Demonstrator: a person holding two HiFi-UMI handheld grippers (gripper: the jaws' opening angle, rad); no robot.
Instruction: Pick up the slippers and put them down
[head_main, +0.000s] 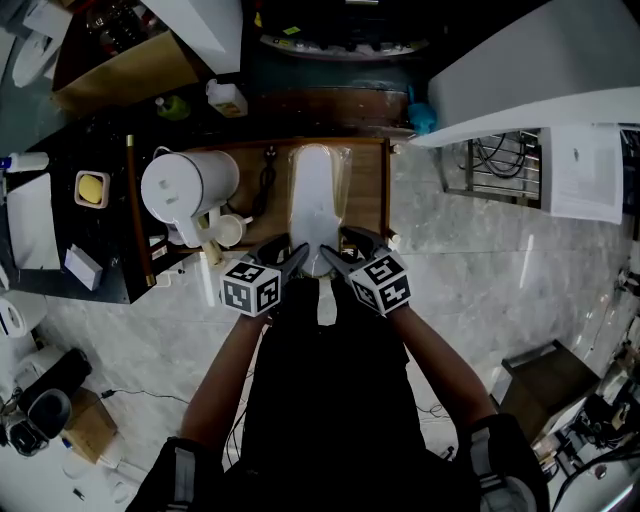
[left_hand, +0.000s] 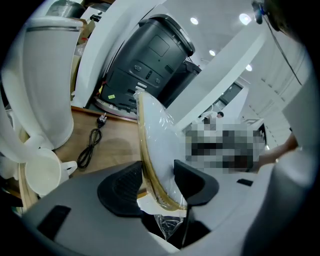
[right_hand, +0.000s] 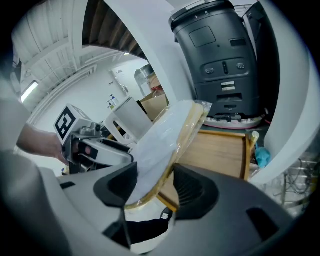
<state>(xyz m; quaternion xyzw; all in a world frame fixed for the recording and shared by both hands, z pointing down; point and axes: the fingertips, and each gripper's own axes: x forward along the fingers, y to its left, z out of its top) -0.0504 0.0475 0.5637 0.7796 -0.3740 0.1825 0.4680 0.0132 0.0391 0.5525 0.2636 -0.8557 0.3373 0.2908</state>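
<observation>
Nearest, the left gripper (left_hand: 157, 182) and right gripper (right_hand: 155, 187) each pinch the heel end of the plastic-wrapped white slippers (head_main: 315, 200) from opposite sides, probably to keep the limp pair level. The toe end reaches out over the wooden table (head_main: 365, 190), beside a white jug (head_main: 185, 185).

Lying lengthwise over the wooden worktop (head_main: 365, 195): white slippers (head_main: 315, 195) in clear wrap, near end seemingly clasped by left gripper (head_main: 289, 253) and right gripper (head_main: 339, 248). At left, white jug (head_main: 185, 185), cup (head_main: 229, 230), black cable (head_main: 266, 180).
</observation>
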